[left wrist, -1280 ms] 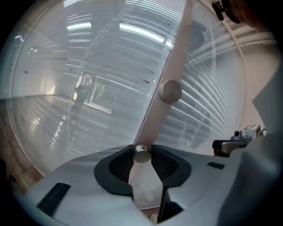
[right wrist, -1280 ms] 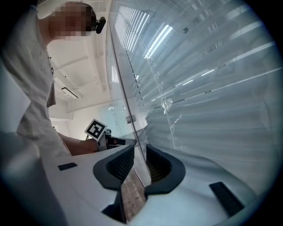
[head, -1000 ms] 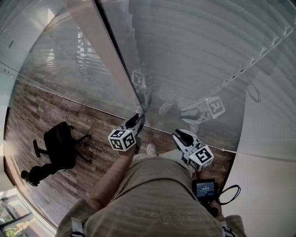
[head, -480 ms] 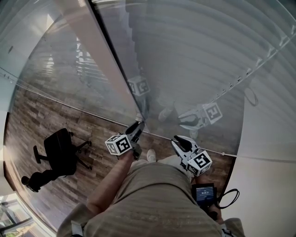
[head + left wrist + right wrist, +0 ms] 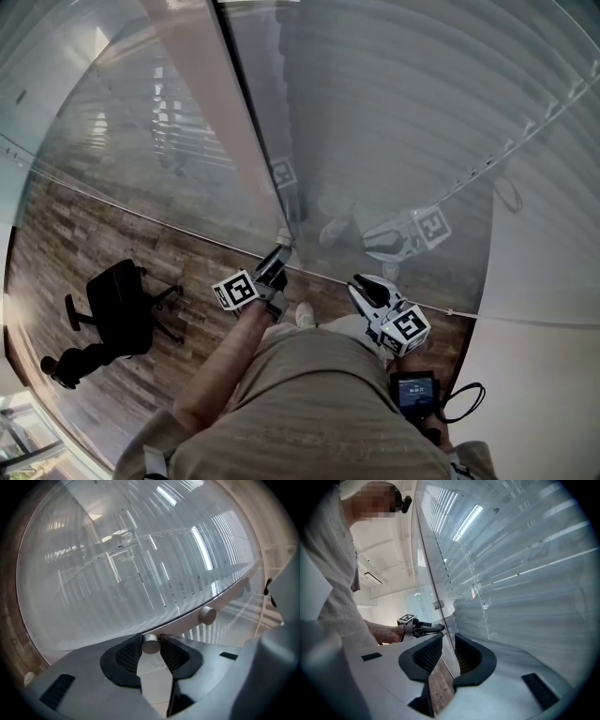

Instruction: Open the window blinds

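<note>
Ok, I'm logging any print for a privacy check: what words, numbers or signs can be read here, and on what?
No text here can be read.
Small screen at the person's waist: light digits, too small to read.
Marker cubes: black-and-white square patterns, no letters or numbers.
Knob and blinds: no print.

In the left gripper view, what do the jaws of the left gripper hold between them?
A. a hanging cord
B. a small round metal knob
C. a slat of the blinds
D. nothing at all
B: in the left gripper view, the two pads of the left gripper press on either side of the small round metal knob.
</note>
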### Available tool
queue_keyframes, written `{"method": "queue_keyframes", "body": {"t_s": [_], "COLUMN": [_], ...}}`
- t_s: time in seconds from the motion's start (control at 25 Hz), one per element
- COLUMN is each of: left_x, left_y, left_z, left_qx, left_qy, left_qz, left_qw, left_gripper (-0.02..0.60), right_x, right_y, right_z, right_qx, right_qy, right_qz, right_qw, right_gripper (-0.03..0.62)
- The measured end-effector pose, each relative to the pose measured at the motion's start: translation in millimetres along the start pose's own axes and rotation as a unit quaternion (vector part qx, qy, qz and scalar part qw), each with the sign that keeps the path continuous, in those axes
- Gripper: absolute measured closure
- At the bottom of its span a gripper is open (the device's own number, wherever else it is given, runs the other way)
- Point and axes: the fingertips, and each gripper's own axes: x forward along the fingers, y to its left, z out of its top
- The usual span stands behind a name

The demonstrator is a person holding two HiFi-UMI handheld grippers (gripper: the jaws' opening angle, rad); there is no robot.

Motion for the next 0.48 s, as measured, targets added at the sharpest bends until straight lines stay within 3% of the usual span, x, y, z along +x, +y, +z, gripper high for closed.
{"method": "queue_keyframes", "body": {"t_s": [0.28, 0.48], "left_x": [6, 6], "left_y": [-11, -7], "left_z": [5, 4], "left_qx": [-0.099, -0.164], "left_qy": [-0.010, -0.018], "left_qz": [-0.040, -0.063], "left_qw": [0.9942, 0.9842], "left_gripper": [0.448, 0.448], "right_x": [0, 2], "right_y": [1, 3], "right_z": [10, 9], "right_qx": [-0.002, 0.006], "right_qy": [0.001, 0.002], "right_qz": [0.003, 0.004], "right_qw": [1.000, 1.000], "right_gripper": [0.503, 0.503]}}
